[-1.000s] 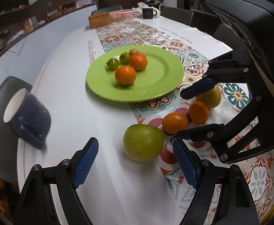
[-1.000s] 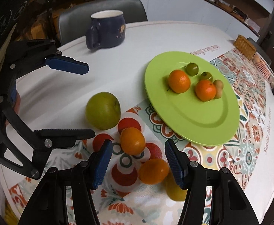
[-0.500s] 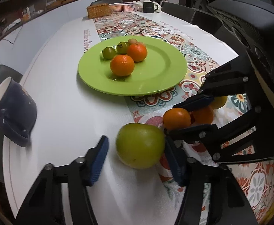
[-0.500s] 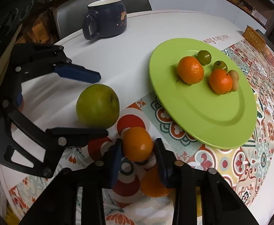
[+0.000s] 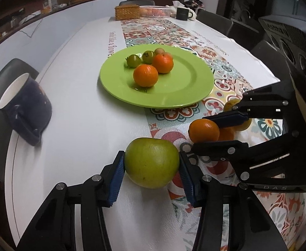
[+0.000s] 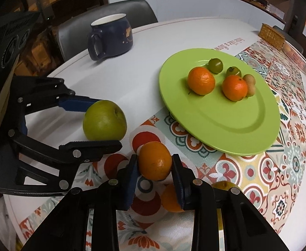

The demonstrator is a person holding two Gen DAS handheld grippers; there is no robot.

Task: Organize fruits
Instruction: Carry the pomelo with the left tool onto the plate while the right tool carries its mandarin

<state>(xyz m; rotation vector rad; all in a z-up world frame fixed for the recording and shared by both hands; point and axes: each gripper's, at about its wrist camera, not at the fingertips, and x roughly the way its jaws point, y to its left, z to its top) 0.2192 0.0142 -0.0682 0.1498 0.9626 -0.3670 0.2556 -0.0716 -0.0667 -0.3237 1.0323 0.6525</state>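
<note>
My left gripper (image 5: 152, 167) is shut on a green apple (image 5: 152, 162), which sits at the table runner's edge; it also shows in the right wrist view (image 6: 104, 120). My right gripper (image 6: 154, 167) is shut on an orange (image 6: 155, 160), seen too in the left wrist view (image 5: 203, 130). A second orange (image 6: 170, 198) and a yellow fruit (image 6: 224, 185) lie behind it, partly hidden. A green plate (image 5: 186, 87) holds two oranges (image 5: 145, 75), two small green fruits (image 5: 133, 60) and a small brown one.
A dark blue mug (image 5: 25, 106) stands on the white table at the left, near a grey chair (image 6: 111, 14). A patterned runner (image 5: 163, 31) runs down the table. A wicker box (image 5: 127, 12), a basket and a black cup stand at the far end.
Both grippers moved forward and closed. The left went from open around the apple to shut on it; the right went from open to shut on the orange.
</note>
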